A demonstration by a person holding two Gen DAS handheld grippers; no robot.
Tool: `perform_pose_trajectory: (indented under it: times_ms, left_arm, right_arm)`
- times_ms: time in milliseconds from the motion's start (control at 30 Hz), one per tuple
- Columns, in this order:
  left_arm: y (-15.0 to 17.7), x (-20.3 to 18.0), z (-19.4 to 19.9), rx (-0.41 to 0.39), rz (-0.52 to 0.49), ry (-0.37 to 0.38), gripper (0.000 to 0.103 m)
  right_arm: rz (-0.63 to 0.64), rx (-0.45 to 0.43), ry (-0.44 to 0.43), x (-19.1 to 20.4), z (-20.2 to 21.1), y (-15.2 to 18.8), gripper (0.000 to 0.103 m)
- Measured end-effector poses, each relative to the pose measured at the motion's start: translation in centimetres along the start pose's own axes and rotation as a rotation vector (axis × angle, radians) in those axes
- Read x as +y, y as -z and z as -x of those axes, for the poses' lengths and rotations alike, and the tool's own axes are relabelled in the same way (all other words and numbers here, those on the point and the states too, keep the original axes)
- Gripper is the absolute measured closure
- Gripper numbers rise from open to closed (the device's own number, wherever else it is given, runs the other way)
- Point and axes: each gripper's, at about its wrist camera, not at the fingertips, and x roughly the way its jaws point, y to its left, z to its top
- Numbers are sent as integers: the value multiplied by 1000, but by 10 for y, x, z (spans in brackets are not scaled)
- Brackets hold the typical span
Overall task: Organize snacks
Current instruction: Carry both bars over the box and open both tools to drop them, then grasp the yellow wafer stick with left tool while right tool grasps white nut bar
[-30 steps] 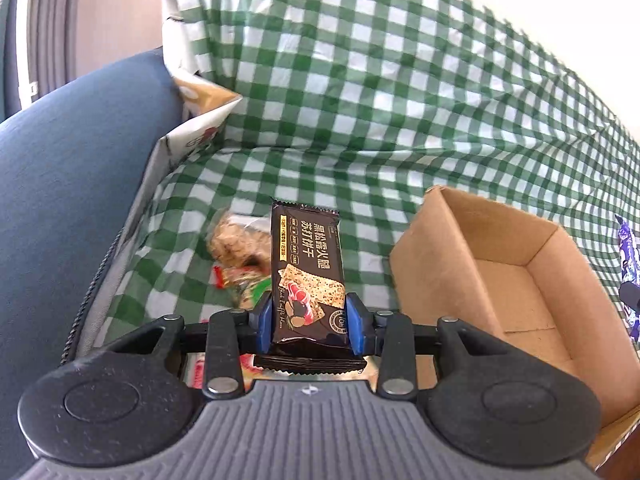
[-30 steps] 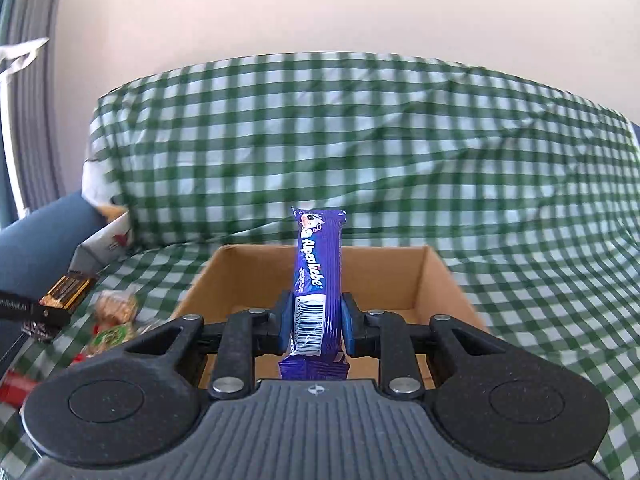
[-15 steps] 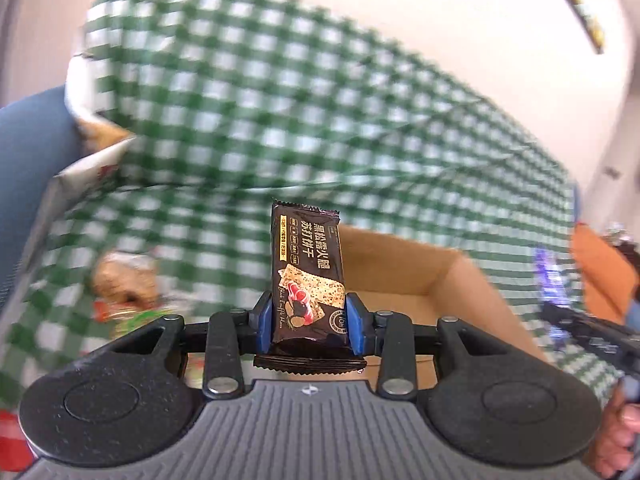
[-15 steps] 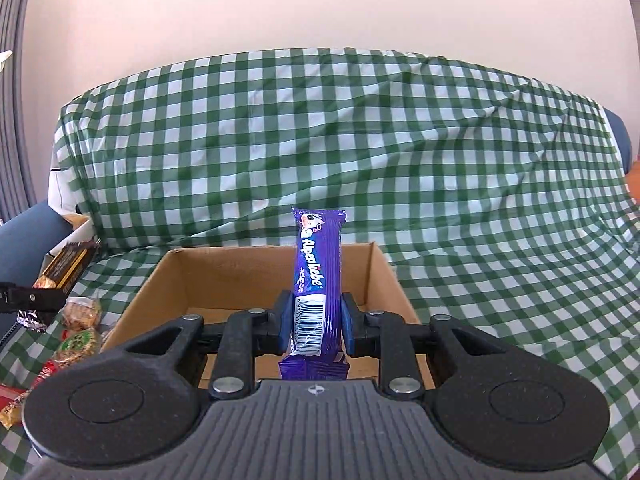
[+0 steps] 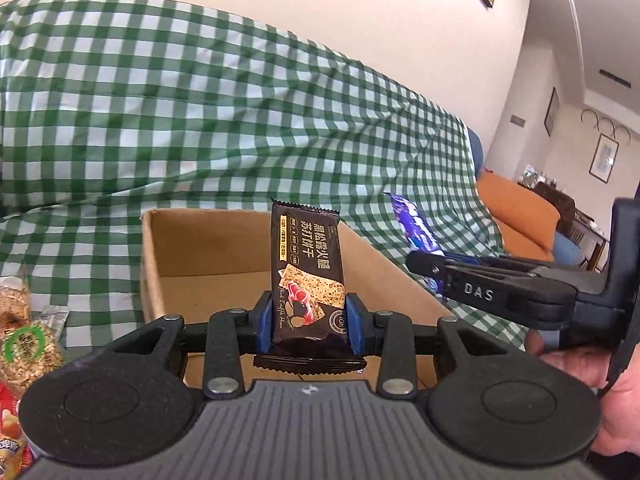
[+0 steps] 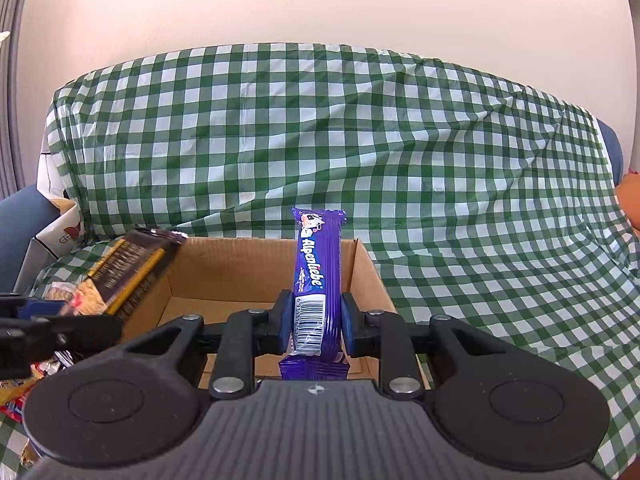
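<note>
My left gripper [image 5: 310, 326] is shut on a dark brown cracker packet [image 5: 306, 274], held upright over the near edge of an open cardboard box [image 5: 208, 252]. In the right wrist view my right gripper [image 6: 312, 326] is shut on a purple Alpenliebe candy stick [image 6: 318, 268], also upright, just above the box [image 6: 236, 272]. The left gripper with its brown packet [image 6: 132, 272] shows at that view's left, at the box's left wall. The right gripper and purple stick [image 5: 416, 226] reach in from the right in the left wrist view. The box interior that shows holds nothing.
Several loose snacks [image 5: 28, 344] lie on the green checked cloth [image 5: 200, 120] left of the box. A white carton [image 6: 60, 232] stands at the sofa's left end beside a blue armrest [image 6: 16, 220]. A hand [image 5: 600, 380] grips the right tool. An orange cushion [image 5: 516, 208] lies far right.
My left gripper has swung right with the cracker packet, from over the snack pile to the box; the box now sits centred ahead. The right gripper has barely moved.
</note>
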Motion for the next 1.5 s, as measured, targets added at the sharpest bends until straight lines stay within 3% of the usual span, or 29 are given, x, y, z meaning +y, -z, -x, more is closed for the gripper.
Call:
perform_pose_trajectory:
  times_ms: [267,367,433,567,733,800,933,1100,1400,1500]
  left_arm:
    - [-1,1,-4,13,10,11,62]
    - [-2,5,-6,31,36,30,51]
    - [0,4,-5,33,36,25,50]
    - [-2,3,-3,28,33,25,50]
    - [-4,6,2,15,33,7,55]
    - [-5,10,5,12,42,-13,70]
    - [-7,32,18,18,94,-88,82]
    - [-9,74,45,45,174,-181,83]
    - [18,161,75,263,305,-362,82]
    - [23,183,84,297,354,-394,71]
  right_arm:
    - [13,-10,7,-1,0,-1,77]
    - [7,-8,23,-3,-1,0,65]
    - [-1,-4,27,-4,-2,0,56]
    - [-7,-7,28,-3,-2,0,49]
    - [-14,-8,24,0,-2,-1,48]
    - [-19,-11,21,2,-2,-1,48]
    - [-23,-18,8,10,-1,-3,48]
    - [-7,-22,-24,32,-2,-5,48]
    - [37,-8,-98,80,-3,-6,48]
    - [53,-3,-119,94,-2,-4,48]
